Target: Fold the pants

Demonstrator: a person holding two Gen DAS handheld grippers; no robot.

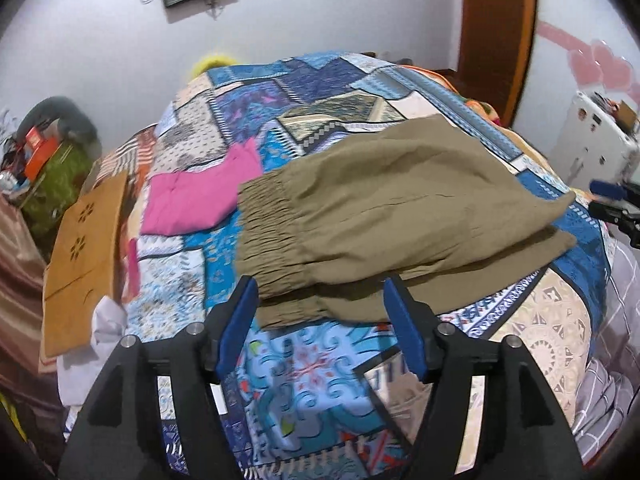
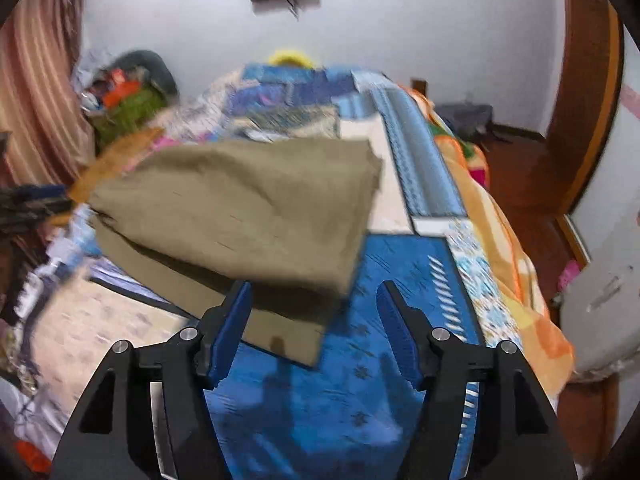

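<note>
Olive-green pants (image 1: 392, 208) lie folded over on the patchwork bedspread (image 1: 312, 376), elastic waistband toward the left. They also show in the right wrist view (image 2: 248, 216), blurred. My left gripper (image 1: 320, 312) is open and empty, just in front of the waistband's near edge. My right gripper (image 2: 314, 312) is open and empty, at the near corner of the pants' leg end; its tip also shows at the right edge of the left wrist view (image 1: 616, 200).
A folded pink garment (image 1: 200, 196) lies left of the pants. A brown cardboard sheet (image 1: 86, 256) and white cloth (image 1: 104, 332) sit at the bed's left edge. An orange blanket (image 2: 504, 240) hangs along the right side. Cluttered table (image 1: 44, 156) far left.
</note>
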